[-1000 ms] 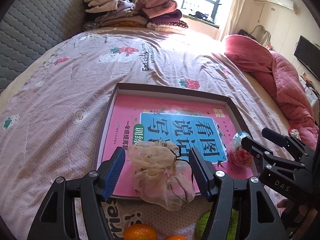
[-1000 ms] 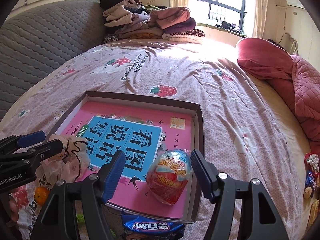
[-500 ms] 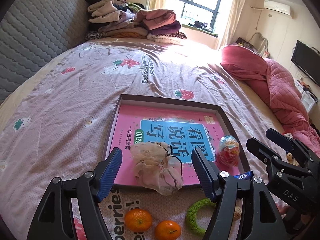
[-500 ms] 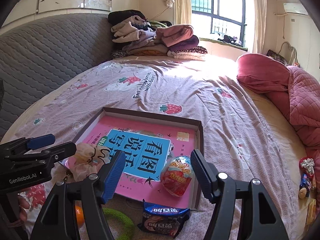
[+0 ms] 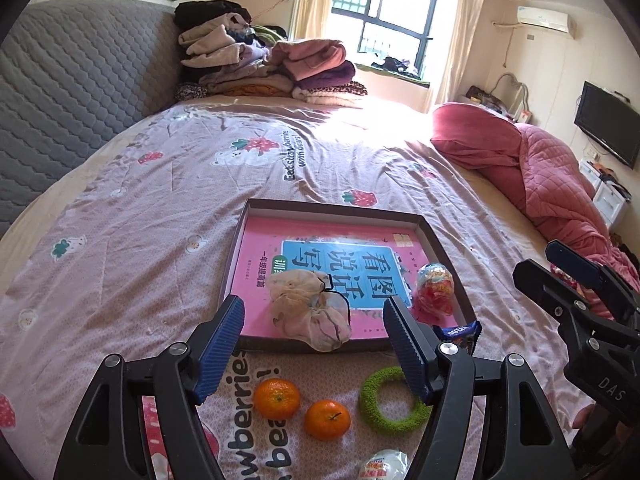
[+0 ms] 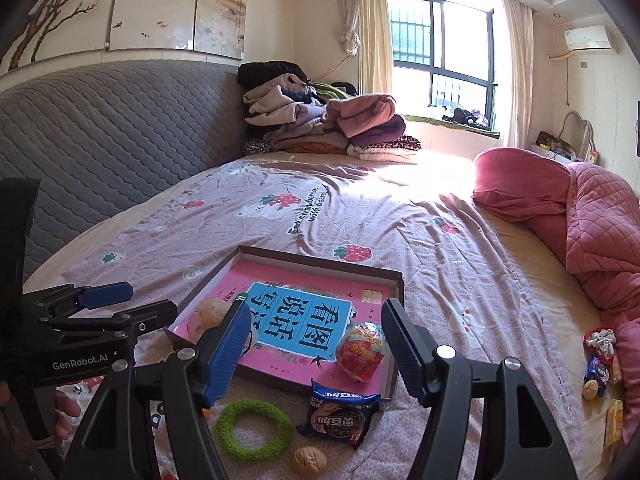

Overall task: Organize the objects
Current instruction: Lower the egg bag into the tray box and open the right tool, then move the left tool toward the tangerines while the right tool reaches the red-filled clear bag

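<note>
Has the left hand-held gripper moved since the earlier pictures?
Yes. The left hand-held gripper has drawn back and up from the tray; the fabric pouch lies farther ahead.

Left gripper (image 5: 314, 346) fingers wide apart, empty, above bed (image 5: 140, 240). Shallow box (image 5: 340, 210) holds pink book (image 5: 260, 272), cloth pouch (image 5: 308, 312), wrapped candy egg (image 5: 435, 290). Two oranges (image 5: 277, 398), green ring (image 5: 394, 399) lie near box on bedspread.
</note>
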Demonstrator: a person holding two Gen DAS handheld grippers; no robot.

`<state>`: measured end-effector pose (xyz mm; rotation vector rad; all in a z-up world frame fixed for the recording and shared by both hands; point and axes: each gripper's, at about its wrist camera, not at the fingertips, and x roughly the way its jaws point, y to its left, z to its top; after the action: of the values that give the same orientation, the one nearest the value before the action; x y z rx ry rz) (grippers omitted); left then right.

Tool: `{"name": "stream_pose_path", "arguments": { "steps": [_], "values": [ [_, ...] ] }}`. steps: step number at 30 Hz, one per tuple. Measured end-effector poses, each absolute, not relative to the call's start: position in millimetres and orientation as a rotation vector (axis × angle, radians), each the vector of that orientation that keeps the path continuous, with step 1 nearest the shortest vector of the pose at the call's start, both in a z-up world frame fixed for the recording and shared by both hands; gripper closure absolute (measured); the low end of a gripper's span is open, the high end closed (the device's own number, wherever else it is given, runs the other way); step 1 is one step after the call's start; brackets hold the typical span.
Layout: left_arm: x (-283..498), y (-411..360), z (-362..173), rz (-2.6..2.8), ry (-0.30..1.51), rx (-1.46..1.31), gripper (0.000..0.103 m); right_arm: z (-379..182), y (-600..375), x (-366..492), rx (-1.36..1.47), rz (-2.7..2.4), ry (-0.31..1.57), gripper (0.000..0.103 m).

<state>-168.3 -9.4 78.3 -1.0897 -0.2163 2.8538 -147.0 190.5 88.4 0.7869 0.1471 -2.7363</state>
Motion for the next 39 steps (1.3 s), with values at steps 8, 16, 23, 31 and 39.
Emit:
{"name": "stream_pose_path", "arguments": {
  "steps": [8, 16, 23, 31, 39],
  "values": [
    [-152, -9, 75, 2.845, -0.209, -1.103, 0.030, 93, 194, -133, 0.764, -2.741, 0.139, 0.036],
    [-140, -5, 70, 2.837, -0.182, -1.119, 0.030, 93, 193, -120, 0.762, -2.731, 0.138, 0.036],
    [-131, -8, 63, 2.829, -0.169, -1.135, 0.030, 89, 188, -102, 0.761, -2.721, 0.147, 0.036],
    [-116, -12, 52, 2.823, -0.150, -1.160, 0.030, 78, 190, -89, 0.790, -2.706, 0.130, 0.036],
    [-102, -14, 41, 2.806, -0.136, -1.190, 0.030, 62, 187, -75, 0.832, -2.698, 0.155, 0.036]
  ]
}}
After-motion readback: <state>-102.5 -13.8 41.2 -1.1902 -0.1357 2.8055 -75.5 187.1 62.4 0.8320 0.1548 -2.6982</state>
